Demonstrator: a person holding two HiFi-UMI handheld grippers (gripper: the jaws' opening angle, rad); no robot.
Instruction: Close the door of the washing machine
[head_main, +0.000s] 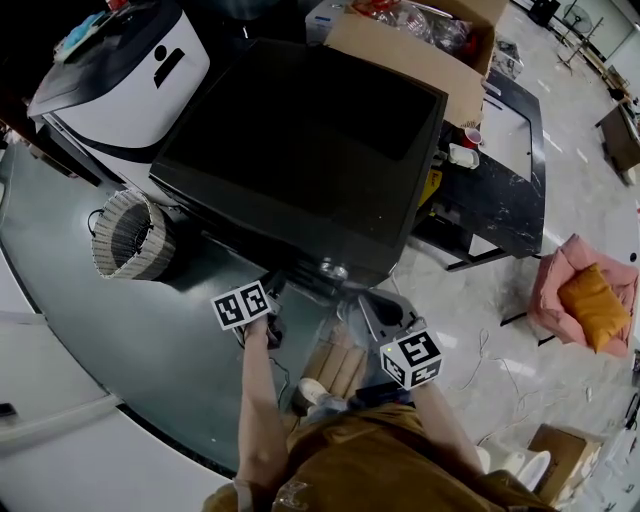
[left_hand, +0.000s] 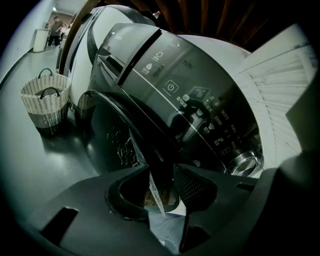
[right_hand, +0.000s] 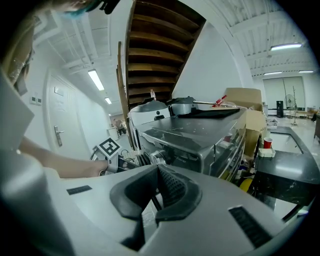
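The washing machine door hangs ajar, lower centre-left of the left gripper view: likely heavy, stiff, slick glass. The left claw grasps its free rim, a good hold; the right claw is clenched, empty
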